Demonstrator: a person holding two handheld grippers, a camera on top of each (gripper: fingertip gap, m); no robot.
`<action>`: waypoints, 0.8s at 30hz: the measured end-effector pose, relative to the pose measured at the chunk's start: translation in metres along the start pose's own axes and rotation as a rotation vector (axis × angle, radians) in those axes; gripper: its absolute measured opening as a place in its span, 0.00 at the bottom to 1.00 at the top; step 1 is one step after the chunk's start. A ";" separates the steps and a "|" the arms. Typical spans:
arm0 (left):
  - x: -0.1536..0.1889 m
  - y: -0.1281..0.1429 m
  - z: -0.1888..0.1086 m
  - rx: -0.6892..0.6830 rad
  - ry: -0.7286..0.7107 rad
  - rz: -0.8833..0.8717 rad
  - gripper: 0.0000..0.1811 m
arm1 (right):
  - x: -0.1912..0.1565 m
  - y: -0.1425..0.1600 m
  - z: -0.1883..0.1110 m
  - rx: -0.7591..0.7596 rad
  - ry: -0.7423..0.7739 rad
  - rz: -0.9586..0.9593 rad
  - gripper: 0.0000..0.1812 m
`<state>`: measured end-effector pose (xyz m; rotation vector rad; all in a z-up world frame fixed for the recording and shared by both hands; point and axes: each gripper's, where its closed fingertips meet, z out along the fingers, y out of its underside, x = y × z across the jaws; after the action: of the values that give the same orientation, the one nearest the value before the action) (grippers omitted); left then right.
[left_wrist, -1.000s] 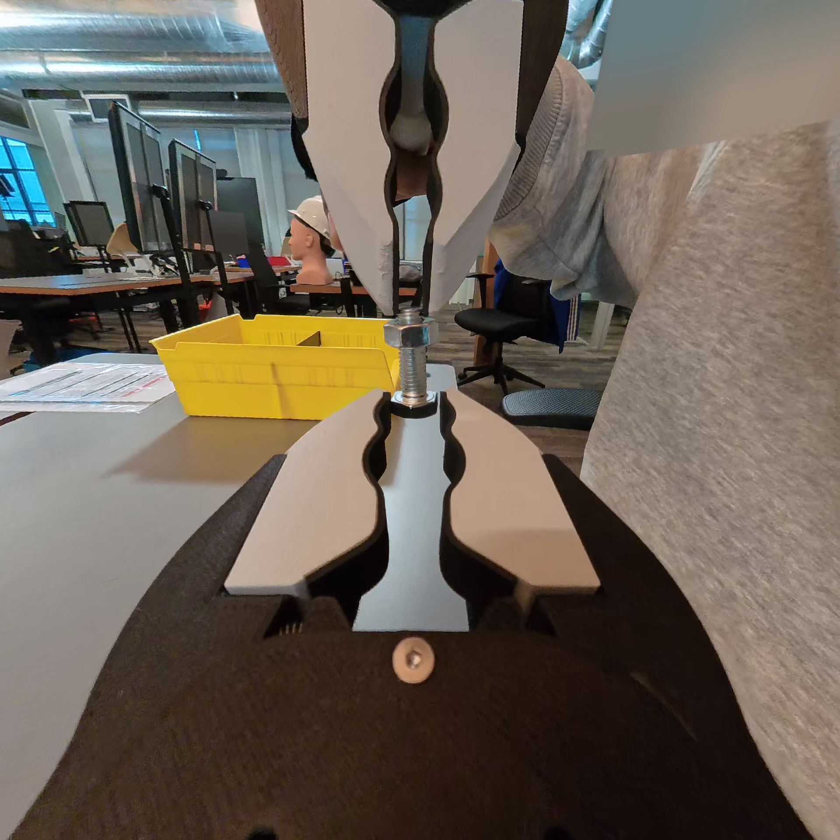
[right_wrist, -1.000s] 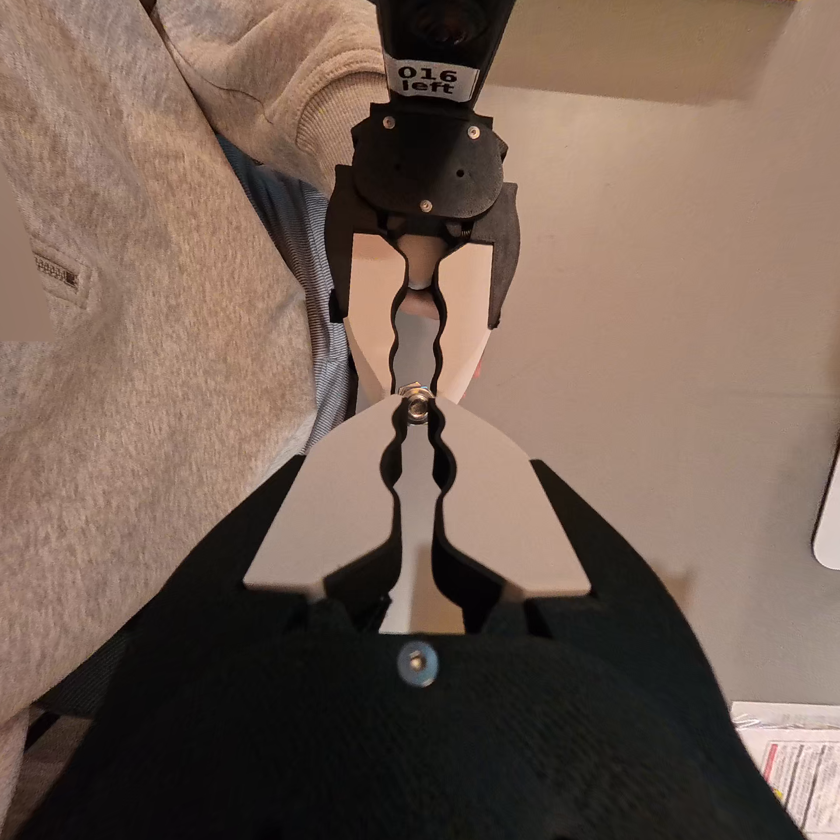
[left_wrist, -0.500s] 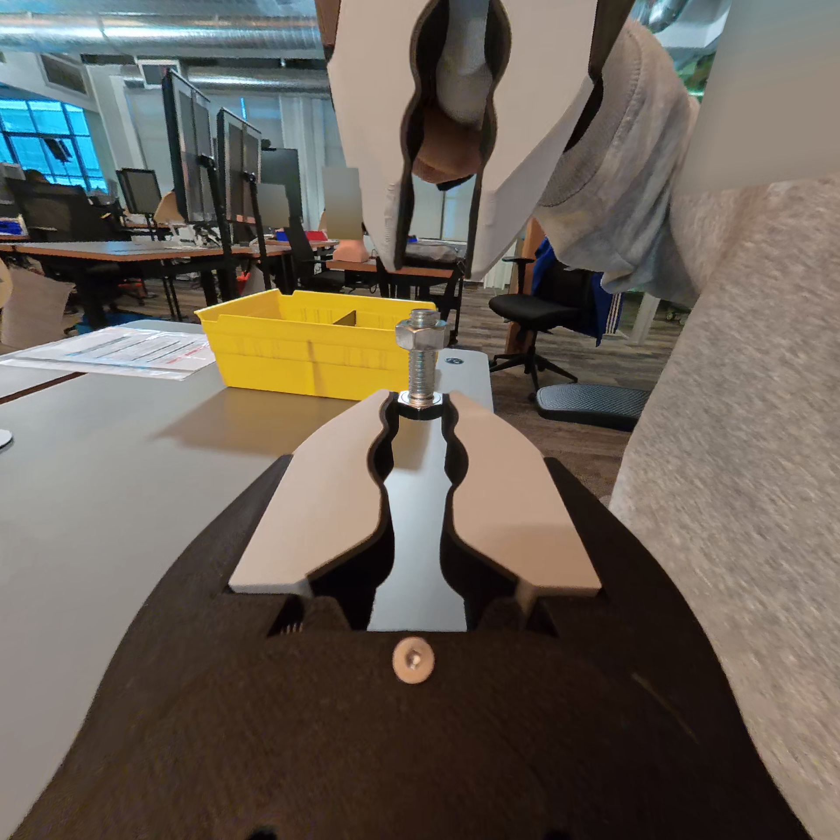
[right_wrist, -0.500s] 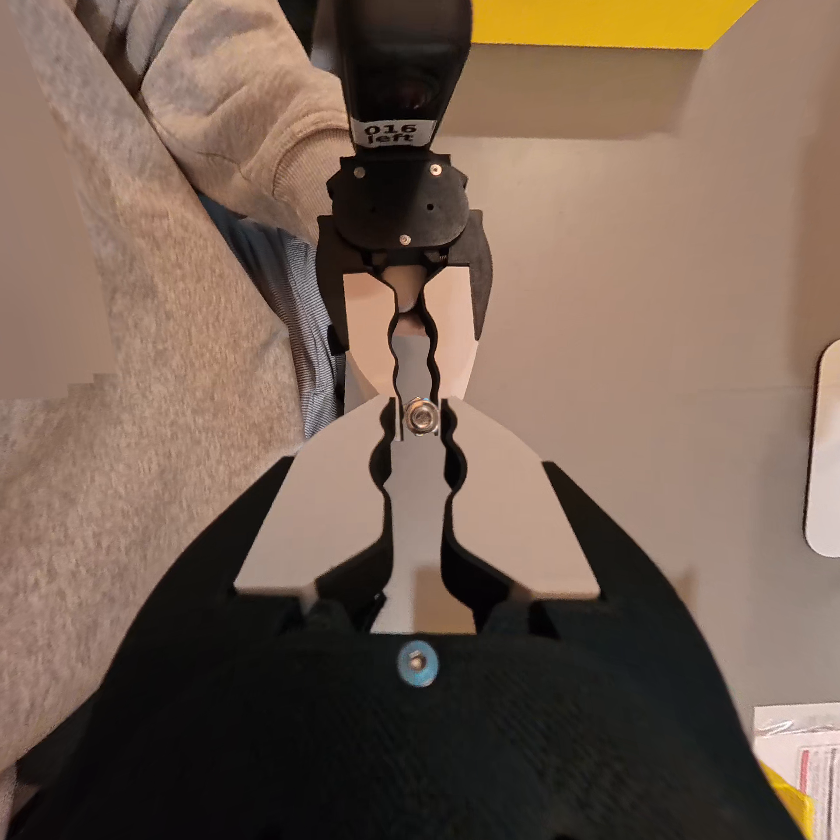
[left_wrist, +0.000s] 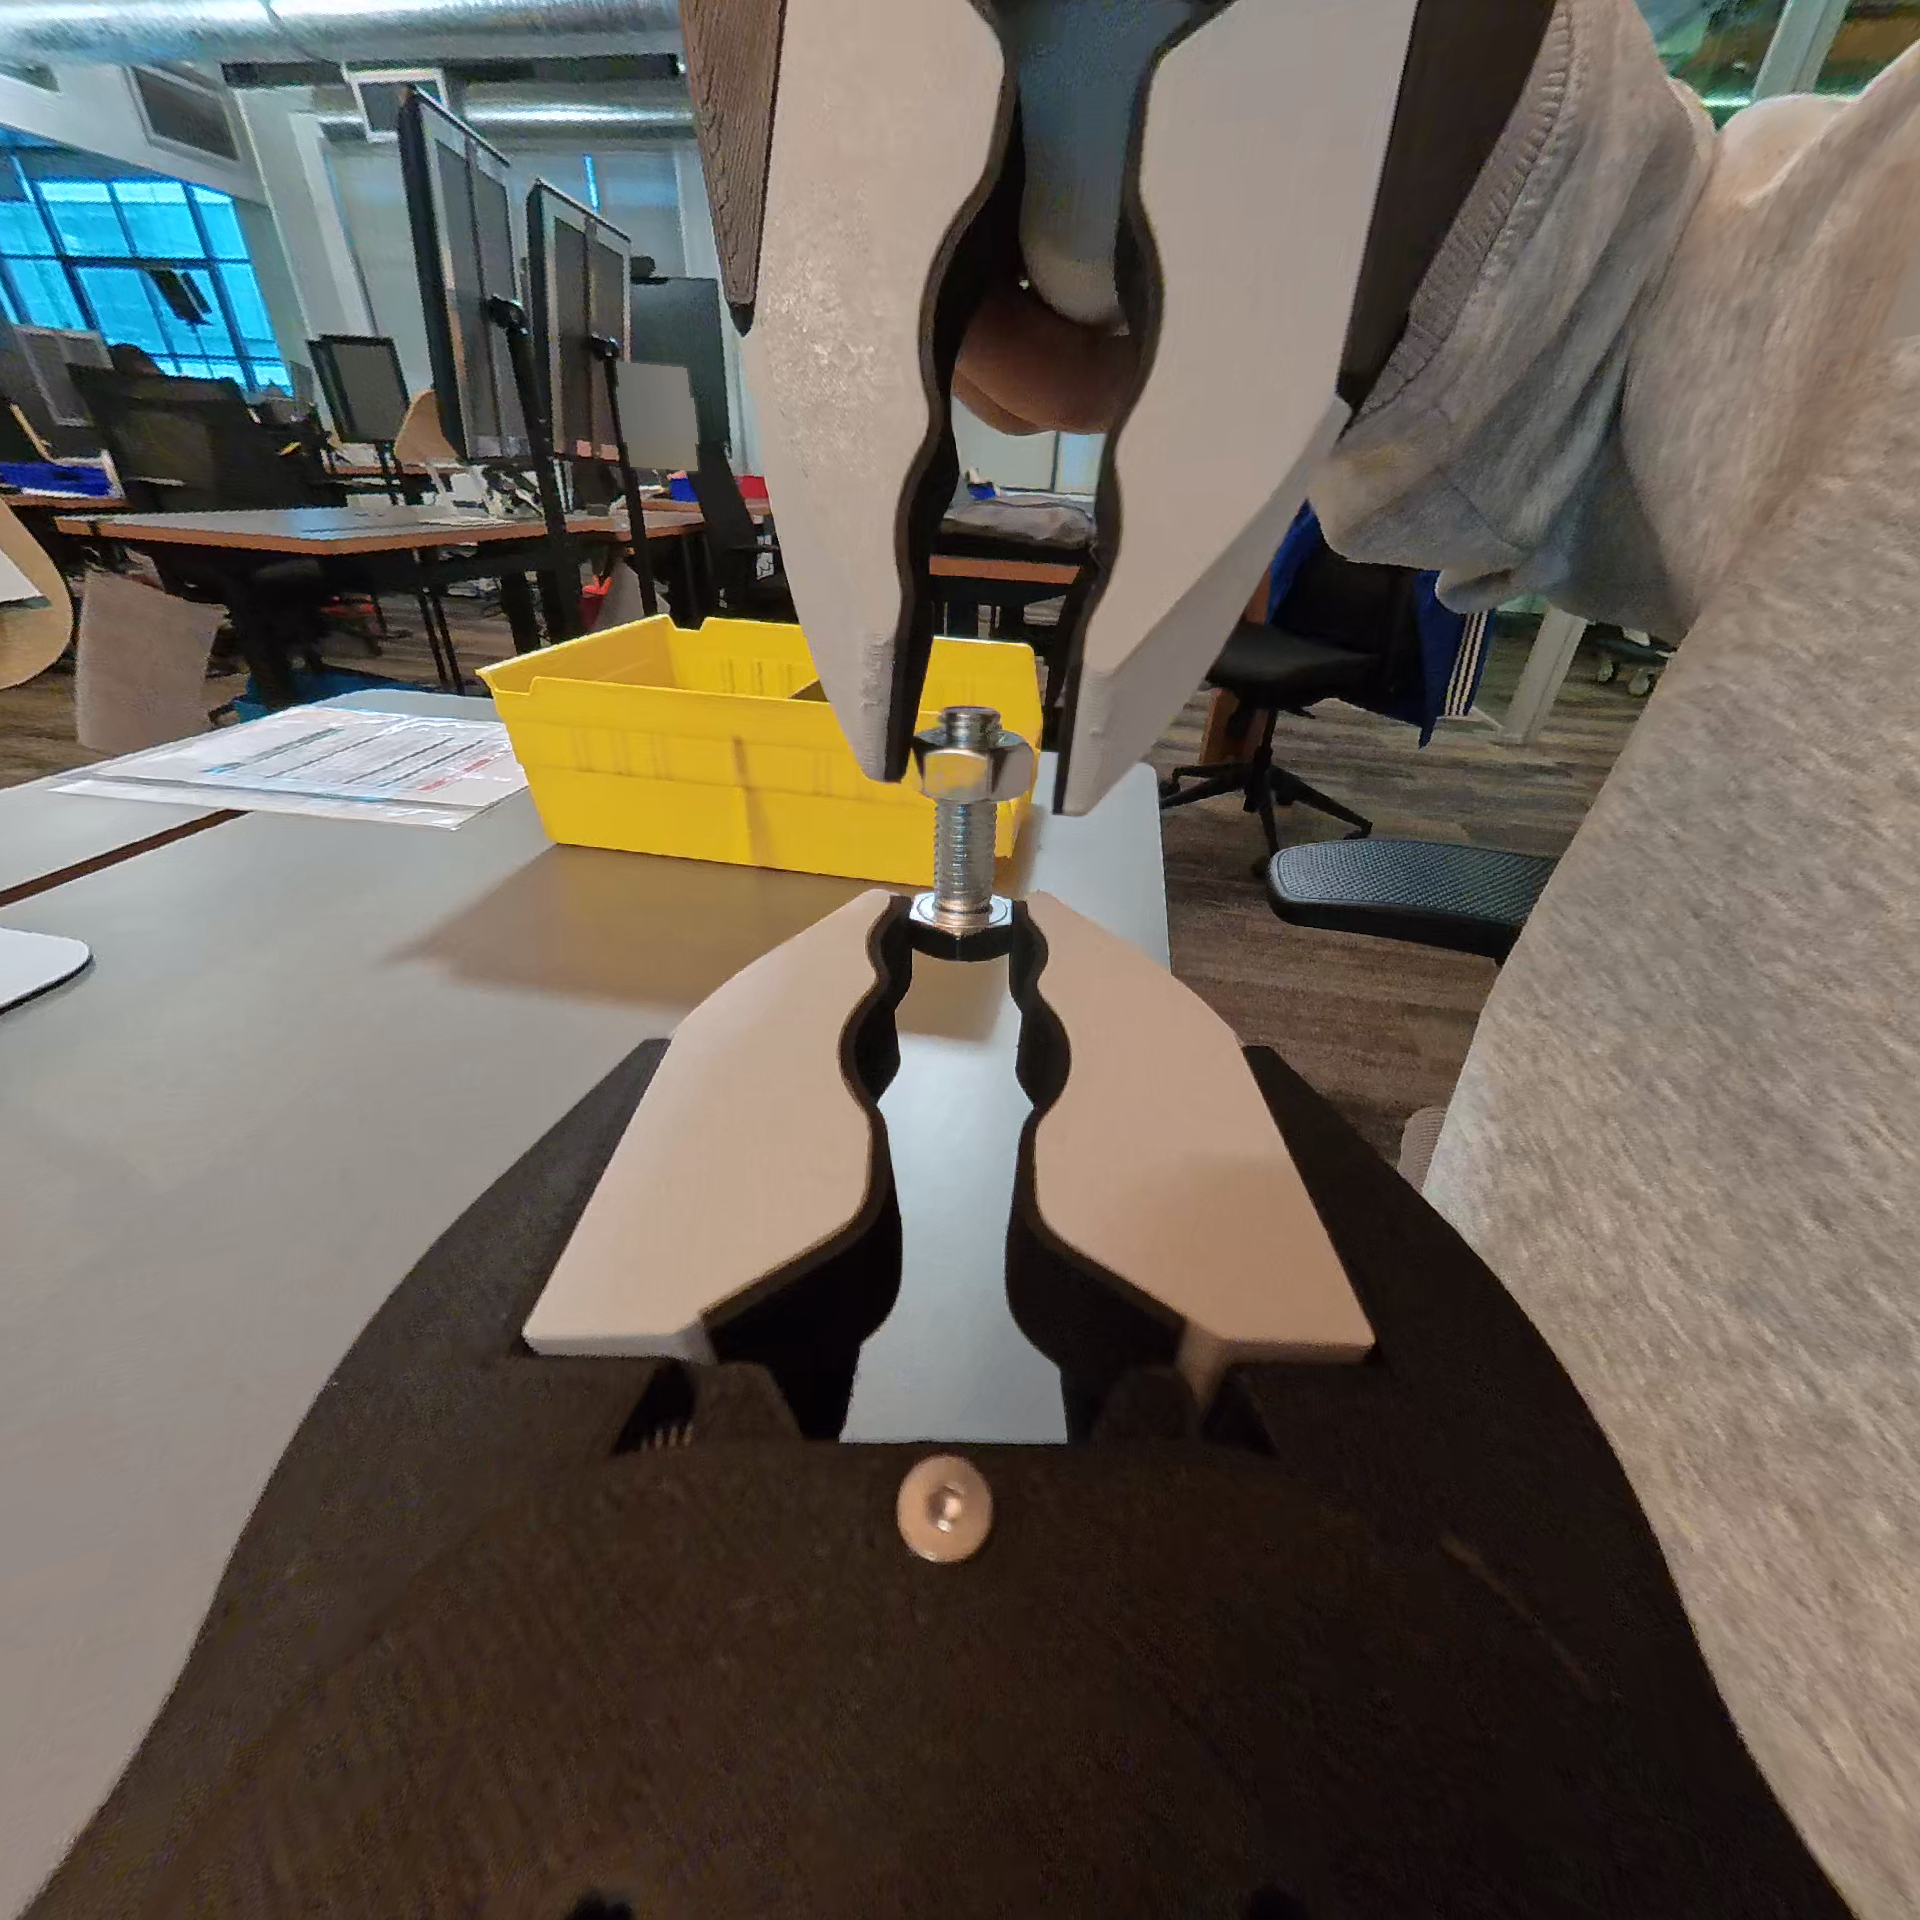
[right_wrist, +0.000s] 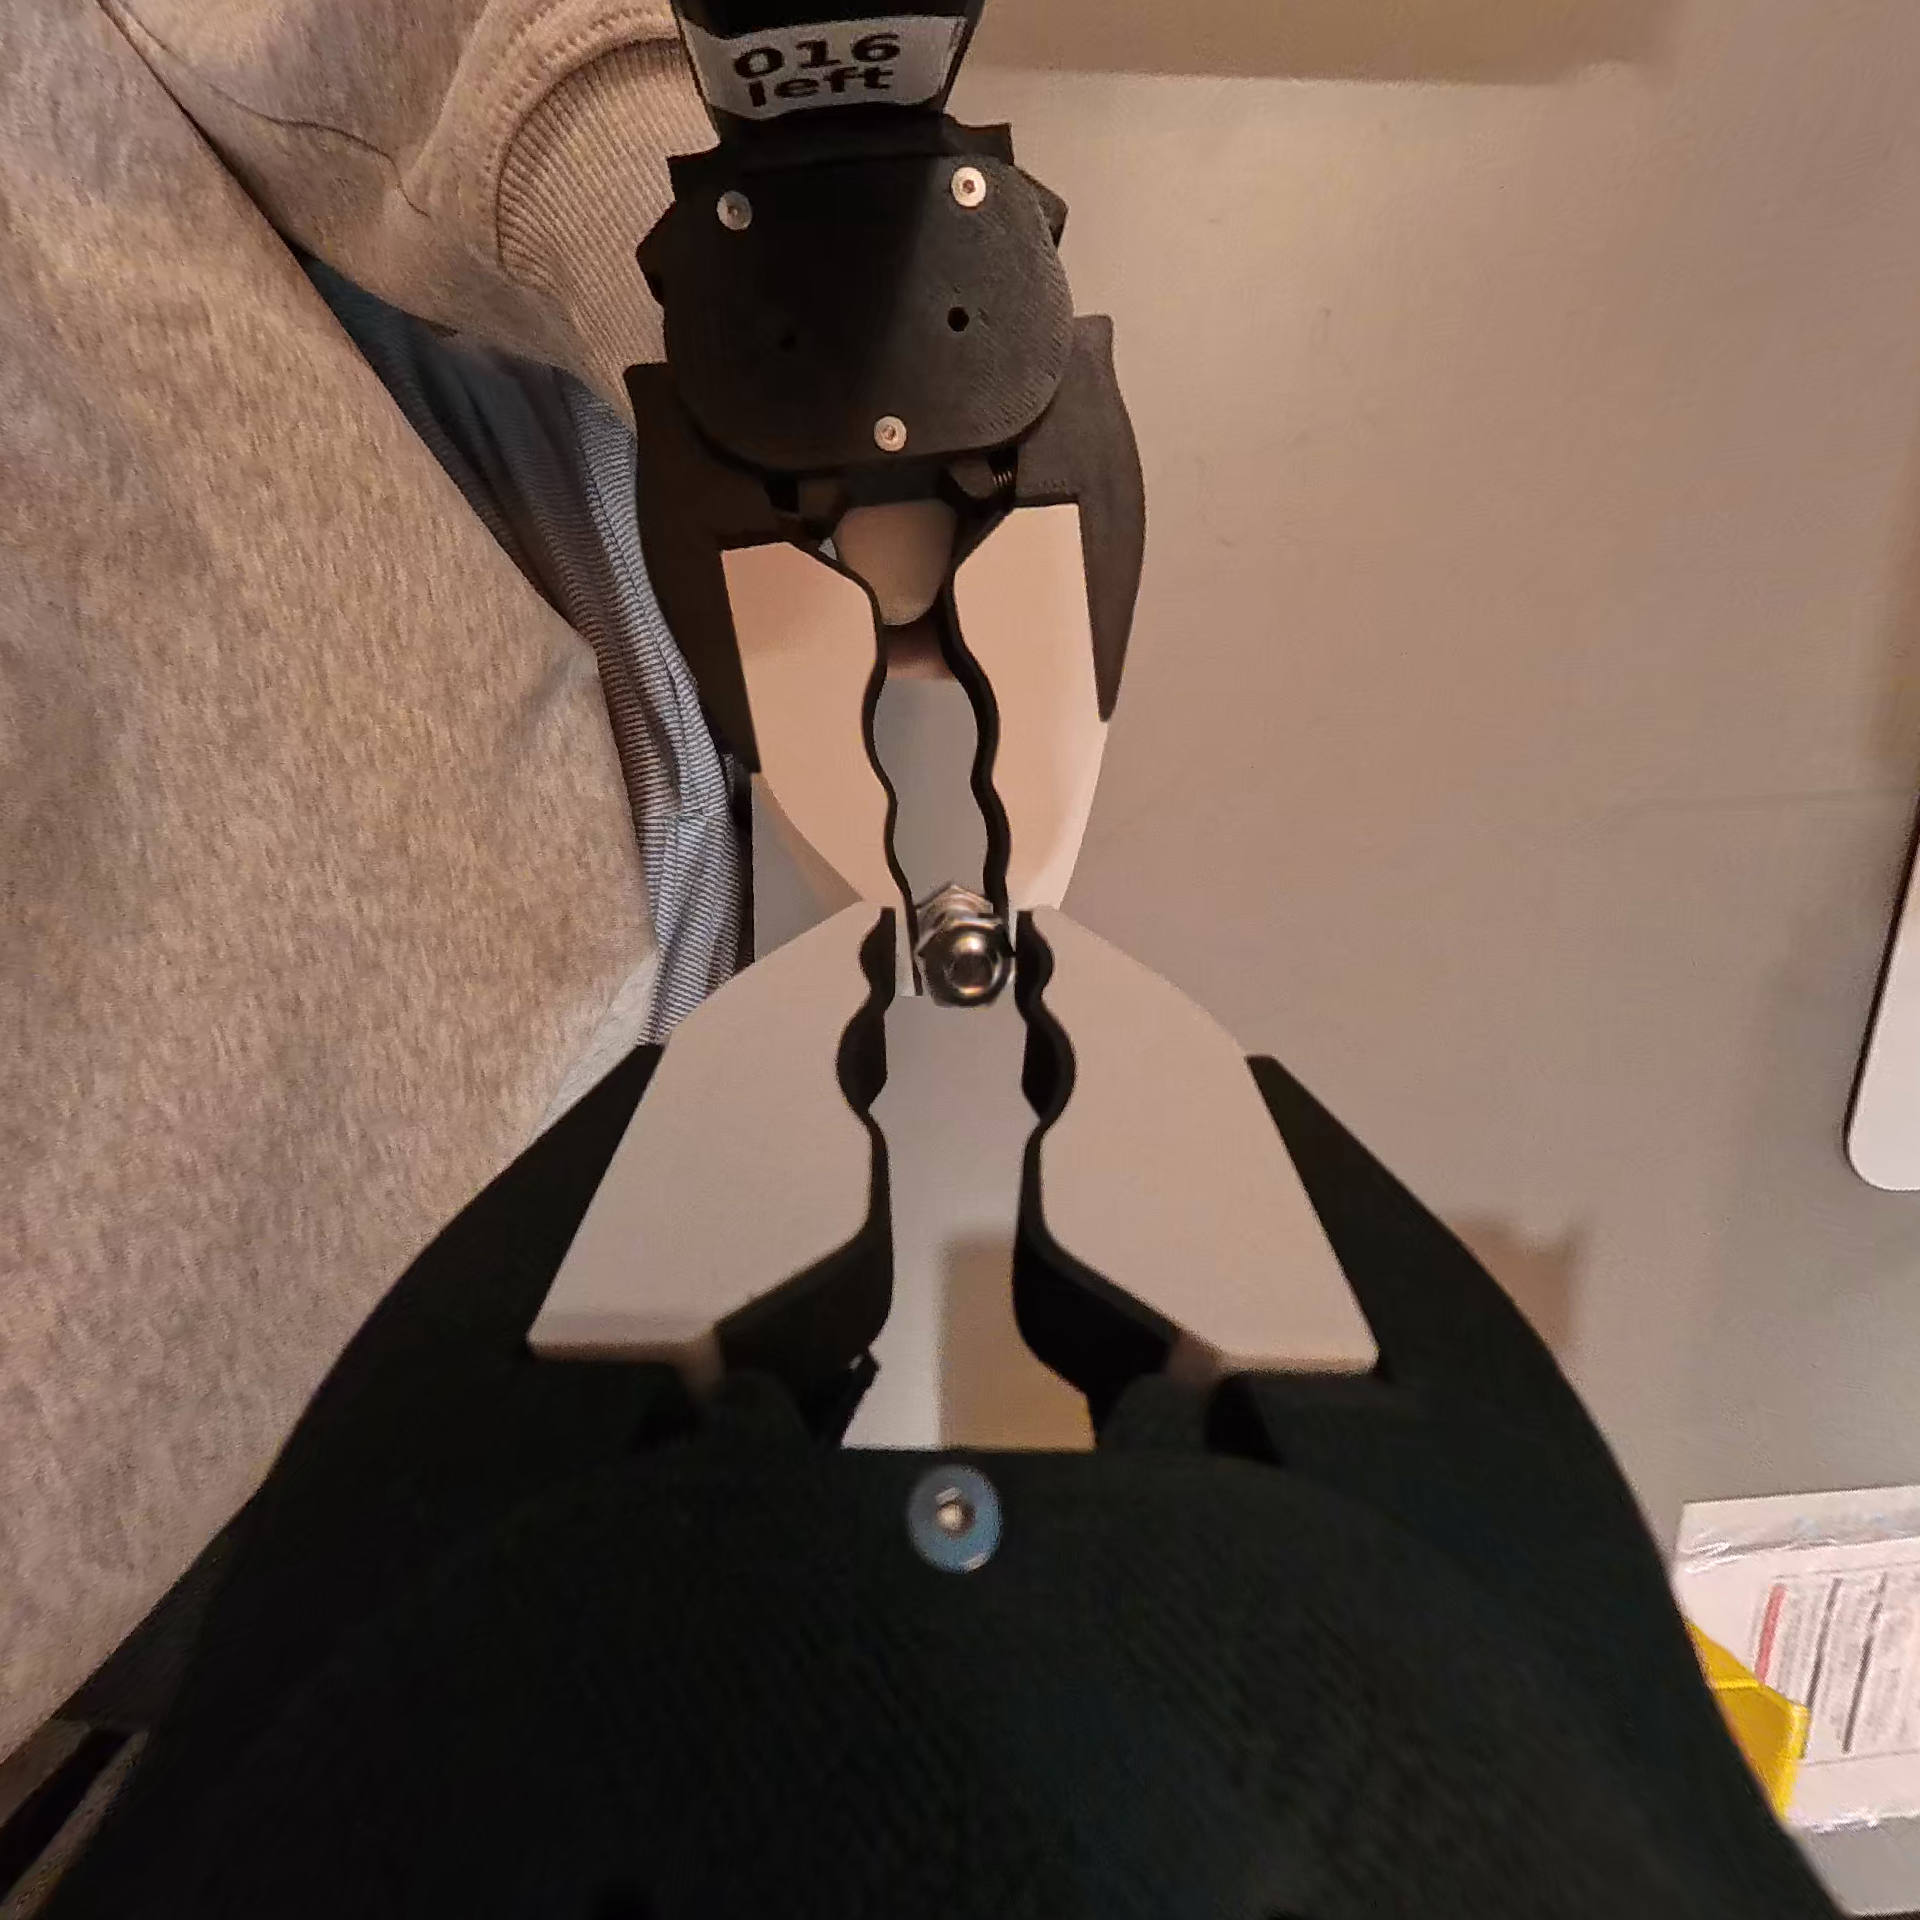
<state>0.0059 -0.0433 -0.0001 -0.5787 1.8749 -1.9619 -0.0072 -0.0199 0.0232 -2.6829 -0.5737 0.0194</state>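
- In the left wrist view, the left gripper (left_wrist: 961, 925) was seen clamped on the hexagonal head of a silver threaded steel bolt (left_wrist: 961, 847), which was held upright above the near corner of the grey matte table (left_wrist: 260, 1039).
- A silver hexagonal nut (left_wrist: 974, 766) was seated at the top of the bolt's thread.
- The right gripper (left_wrist: 977, 784) was lowered from above with its jaws narrowly parted astride the nut. One fingertip was touching a flat of the nut, and a small gap was left at the other.
- A yellow plastic bin (left_wrist: 727, 748) was set just behind the bolt, with a printed paper sheet (left_wrist: 312, 753) to its left. The table edge lay just to the right, and open floor and a black office chair (left_wrist: 1299, 675) were seen beyond it.
- A grey knitted sleeve (left_wrist: 1558, 364) was close on the right. To the left, bare tabletop was seen.
- In the right wrist view, the nut (right_wrist: 966, 966) was seen end-on between the right gripper's (right_wrist: 951, 961) tips, against one finger only, so it was not gripped.
- The left gripper (right_wrist: 951, 899) was met tip to tip from the opposite side.
- The grey garment filled the left side. A white rounded object (right_wrist: 1891, 935) lay well apart on the right.
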 end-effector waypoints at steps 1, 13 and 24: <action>0.000 0.000 0.000 -0.001 -0.002 0.001 0.11 | -0.001 -0.001 0.000 0.002 0.000 -0.013 0.13; -0.009 0.000 -0.002 0.011 -0.028 -0.046 0.10 | -0.011 0.002 -0.002 -0.046 -0.023 -0.036 0.08; -0.005 -0.002 -0.001 0.020 -0.016 -0.034 0.11 | 0.003 0.012 -0.005 -0.035 0.028 0.008 0.15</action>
<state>0.0097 -0.0394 0.0017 -0.6227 1.8455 -1.9889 0.0010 -0.0303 0.0232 -2.7153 -0.5593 -0.0266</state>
